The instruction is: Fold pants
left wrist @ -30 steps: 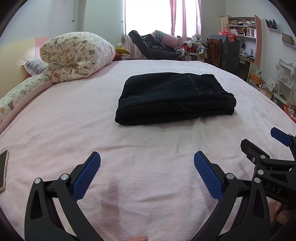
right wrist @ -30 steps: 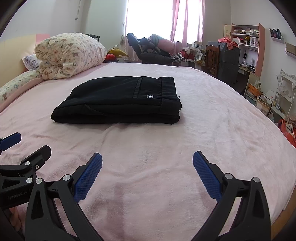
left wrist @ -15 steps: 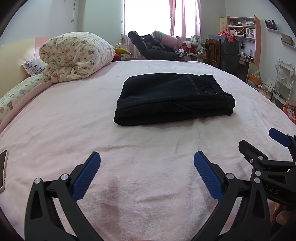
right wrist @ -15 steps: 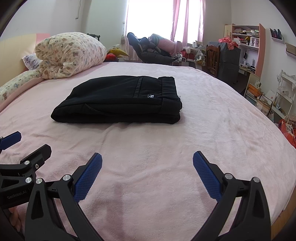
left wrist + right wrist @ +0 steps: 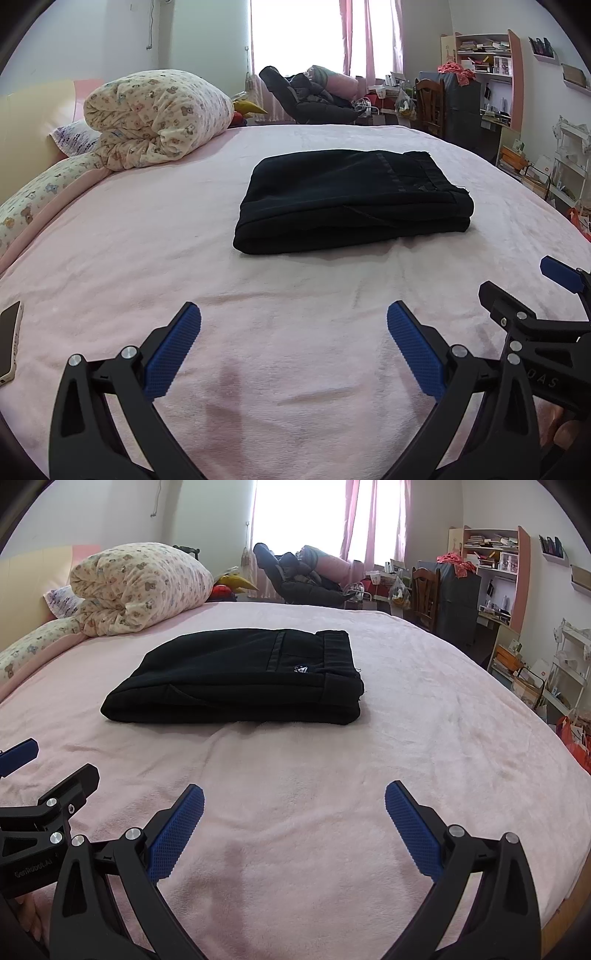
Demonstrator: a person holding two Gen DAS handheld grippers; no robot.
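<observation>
Your pants (image 5: 351, 199) are a matt black woven cloth, lying on a bed (image 5: 295, 332) covered in soft, fuzzy pink fleece. Your left gripper (image 5: 293, 347) and right gripper (image 5: 293, 827) are matt black plastic with shiny metal screws and blue pads (image 5: 177, 834) of knurled, rubbery texture. The rolled quilt (image 5: 155, 118) looks like printed cotton.

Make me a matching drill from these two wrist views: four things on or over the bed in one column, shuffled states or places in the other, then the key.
1. pants
2. quilt
3. phone
4. left tongs

A. rolled up near the headboard
B. open, holding nothing
C. folded flat mid-bed
D. lying at the blanket's left edge

Pairs: 1-C, 2-A, 3-D, 4-B
</observation>
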